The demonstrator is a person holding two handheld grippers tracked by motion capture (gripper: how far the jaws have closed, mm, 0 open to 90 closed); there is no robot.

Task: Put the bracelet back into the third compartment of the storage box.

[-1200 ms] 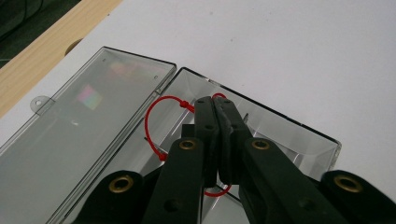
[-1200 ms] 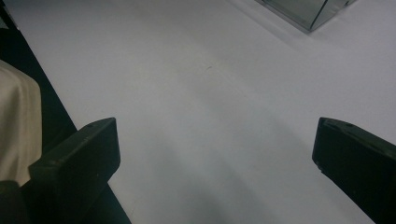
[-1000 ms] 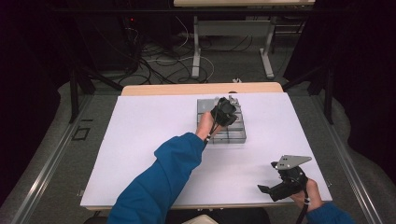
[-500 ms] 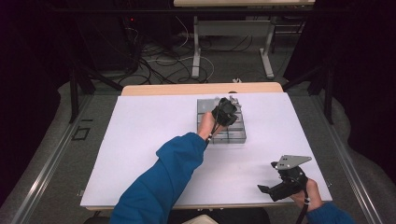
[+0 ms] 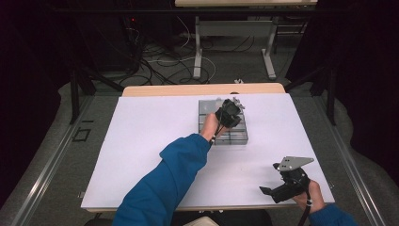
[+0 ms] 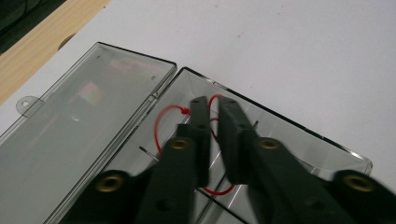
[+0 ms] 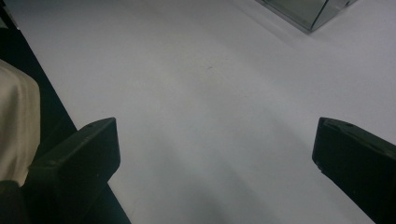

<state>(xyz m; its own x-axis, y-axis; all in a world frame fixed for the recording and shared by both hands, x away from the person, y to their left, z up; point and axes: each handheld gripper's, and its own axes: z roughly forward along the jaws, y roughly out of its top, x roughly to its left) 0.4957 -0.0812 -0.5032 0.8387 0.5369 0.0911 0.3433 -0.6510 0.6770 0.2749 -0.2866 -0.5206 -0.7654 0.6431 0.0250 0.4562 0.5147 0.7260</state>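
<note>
The thin red wire [image 6: 161, 122] lay in the clear box [image 5: 236, 136] at the table's [image 5: 141, 141] one o'clock. The left gripper [image 6: 210, 105] had just been opening, jaws slightly apart around it. It looked light and springy, best pinched at the loop. The right gripper [image 5: 266, 190] gaped wide.

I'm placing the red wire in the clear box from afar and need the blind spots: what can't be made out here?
- Red wire, left gripper view: its middle is behind the jaws of the left hand-held gripper.
- Box, high view: contents hidden by hand and gripper.
- Box, right gripper view: cut off at top edge.
</note>
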